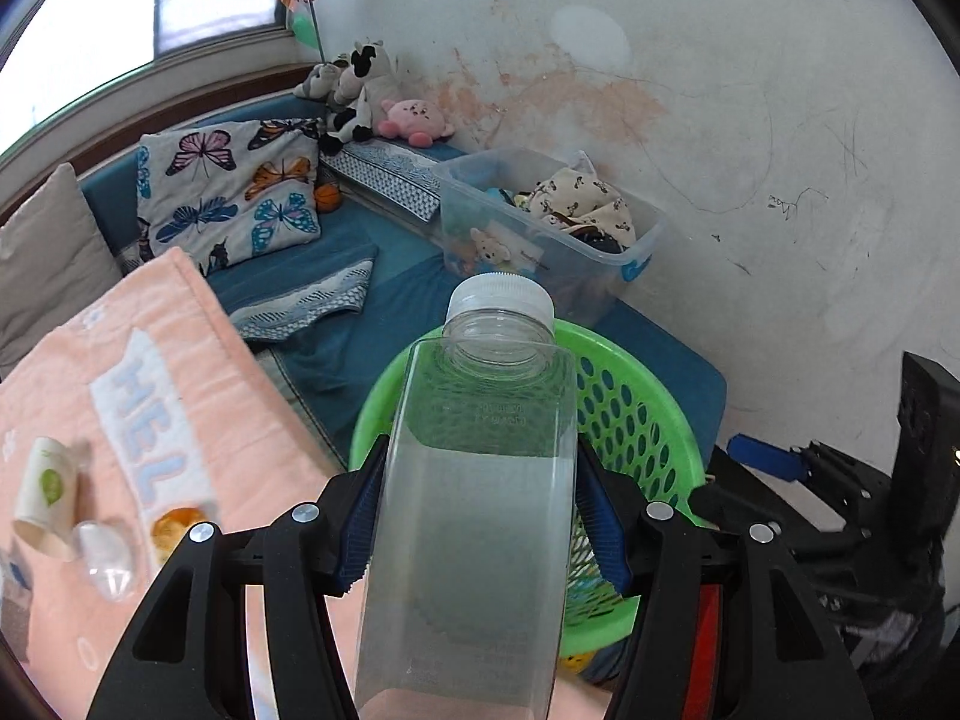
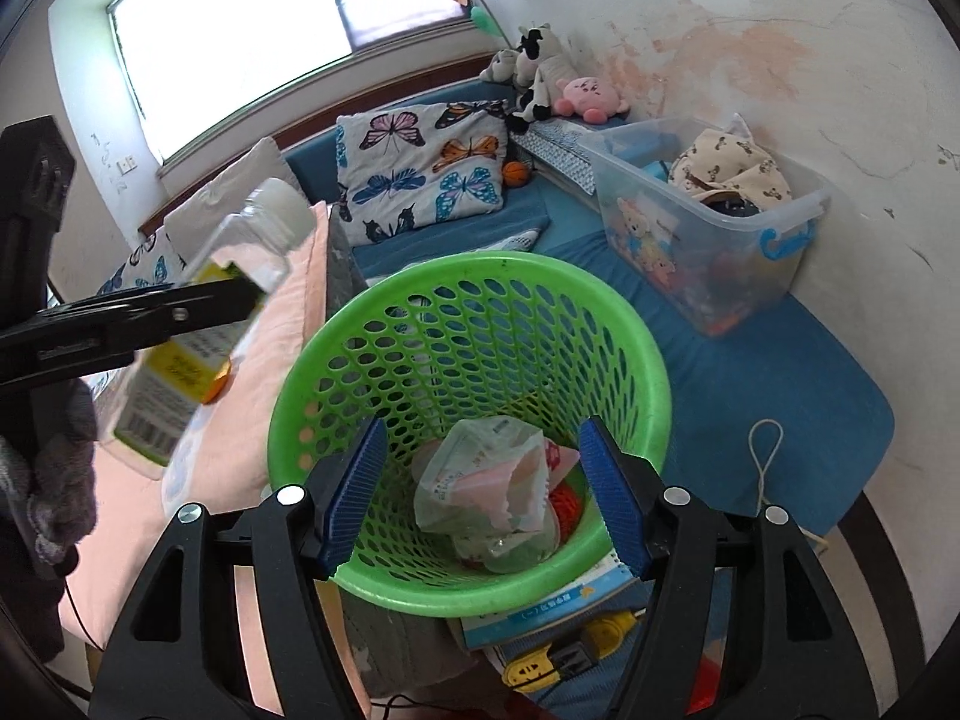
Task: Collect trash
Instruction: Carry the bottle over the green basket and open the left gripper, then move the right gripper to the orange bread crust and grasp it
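Note:
My left gripper (image 1: 480,468) is shut on a clear plastic bottle (image 1: 480,420) with a white cap, gripping its flat sides. The bottle tilts forward over the near rim of the green mesh basket (image 1: 636,396). From the right wrist view the same bottle (image 2: 252,240) shows a yellow-green label and hangs left of the basket (image 2: 480,267). My right gripper (image 2: 483,429) stands open above the basket's mouth with nothing between its pads. A crumpled plastic wrapper (image 2: 486,480) and other scraps lie in the basket. A paper cup (image 1: 45,498) and a clear wrapper (image 1: 105,552) rest on the pink towel (image 1: 180,360).
A clear storage bin (image 2: 708,228) with clothes and toys stands against the stained wall on the blue mattress. A butterfly pillow (image 2: 420,168) and plush toys (image 2: 558,84) sit at the back. A booklet and a yellow power strip (image 2: 564,654) lie under the basket's near side.

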Demonstrator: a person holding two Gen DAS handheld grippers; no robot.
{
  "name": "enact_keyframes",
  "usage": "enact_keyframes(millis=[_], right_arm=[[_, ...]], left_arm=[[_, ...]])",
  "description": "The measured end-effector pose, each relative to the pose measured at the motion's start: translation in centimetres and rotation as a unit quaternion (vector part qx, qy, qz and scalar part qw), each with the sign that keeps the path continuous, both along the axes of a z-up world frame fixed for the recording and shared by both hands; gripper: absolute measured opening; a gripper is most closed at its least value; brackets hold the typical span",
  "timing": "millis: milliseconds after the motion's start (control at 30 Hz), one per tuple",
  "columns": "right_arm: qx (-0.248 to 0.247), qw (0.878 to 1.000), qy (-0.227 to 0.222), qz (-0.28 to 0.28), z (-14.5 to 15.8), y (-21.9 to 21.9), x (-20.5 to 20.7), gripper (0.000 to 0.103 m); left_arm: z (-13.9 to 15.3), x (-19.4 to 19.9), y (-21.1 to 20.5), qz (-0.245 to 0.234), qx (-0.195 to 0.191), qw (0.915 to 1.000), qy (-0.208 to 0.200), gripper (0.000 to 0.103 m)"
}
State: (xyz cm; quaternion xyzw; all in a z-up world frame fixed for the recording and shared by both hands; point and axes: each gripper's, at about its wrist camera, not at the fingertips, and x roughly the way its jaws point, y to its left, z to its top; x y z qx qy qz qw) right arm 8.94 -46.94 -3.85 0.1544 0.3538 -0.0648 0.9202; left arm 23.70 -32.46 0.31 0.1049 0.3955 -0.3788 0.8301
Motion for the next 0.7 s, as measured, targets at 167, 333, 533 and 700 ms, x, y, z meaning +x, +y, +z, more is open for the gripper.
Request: enact_keyframes(millis=[167, 333, 533, 700], right_arm=[[0.003, 1.000, 0.000, -0.008, -0.1, -0.5, -0.7, 0.067], [0.008, 1.000, 0.001, -0.016, -0.4, -1.1, -1.2, 0.067], [0.012, 1.000, 0.004, -0.022, -0.7, -1.5, -1.6, 0.067], [0.014, 1.000, 0.005, -0.018, -0.8, -1.1, -1.7, 0.067]], left_arm=[[-0.8, 0.3, -1.9, 0.004, 0.001, 1.0000, 0.008, 0.056], [-1.1, 0.4, -3.9, 0.006, -0.010, 0.9998, 0.014, 0.057], [-1.9, 0.4, -4.9, 0.010, -0.026, 0.9990, 0.035, 0.072], [-1.9, -0.5, -3.7, 0.007, -0.023, 0.9994, 0.025, 0.072]])
